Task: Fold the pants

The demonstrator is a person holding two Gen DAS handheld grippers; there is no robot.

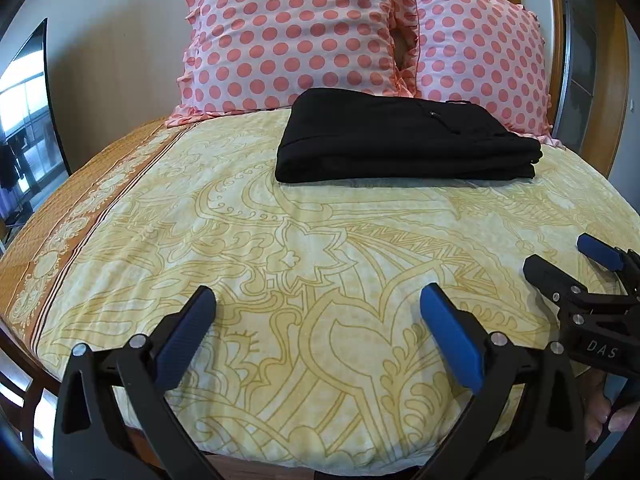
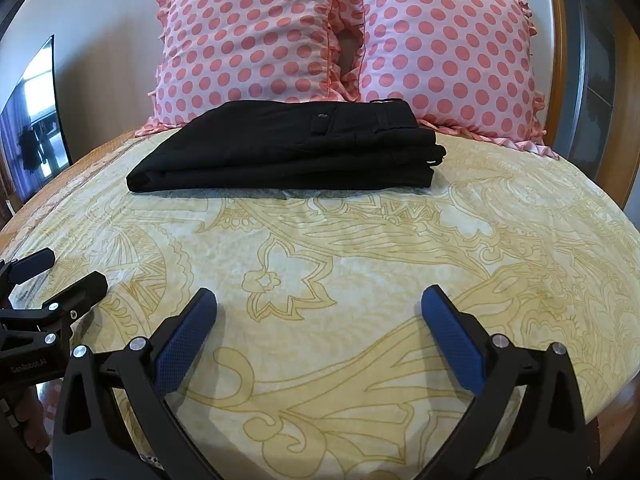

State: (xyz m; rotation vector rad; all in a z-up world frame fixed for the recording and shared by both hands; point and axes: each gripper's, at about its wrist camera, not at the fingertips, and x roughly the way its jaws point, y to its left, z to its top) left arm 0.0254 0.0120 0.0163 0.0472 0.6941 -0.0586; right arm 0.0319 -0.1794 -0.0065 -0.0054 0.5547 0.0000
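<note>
Black pants (image 1: 404, 138) lie folded in a flat stack on the yellow patterned bedspread (image 1: 280, 260), just in front of the pillows; they also show in the right wrist view (image 2: 288, 148). My left gripper (image 1: 316, 312) is open and empty, held low over the near part of the bed, well short of the pants. My right gripper (image 2: 318, 312) is open and empty too, beside the left one. The right gripper shows at the right edge of the left wrist view (image 1: 576, 260), and the left gripper at the left edge of the right wrist view (image 2: 60, 272).
Two pink polka-dot pillows (image 1: 296, 36) (image 1: 480, 52) lean against the wall and wooden headboard (image 1: 556, 40) behind the pants. A dark screen (image 1: 28, 112) stands at the left. The bed's left side has an orange border (image 1: 48, 264).
</note>
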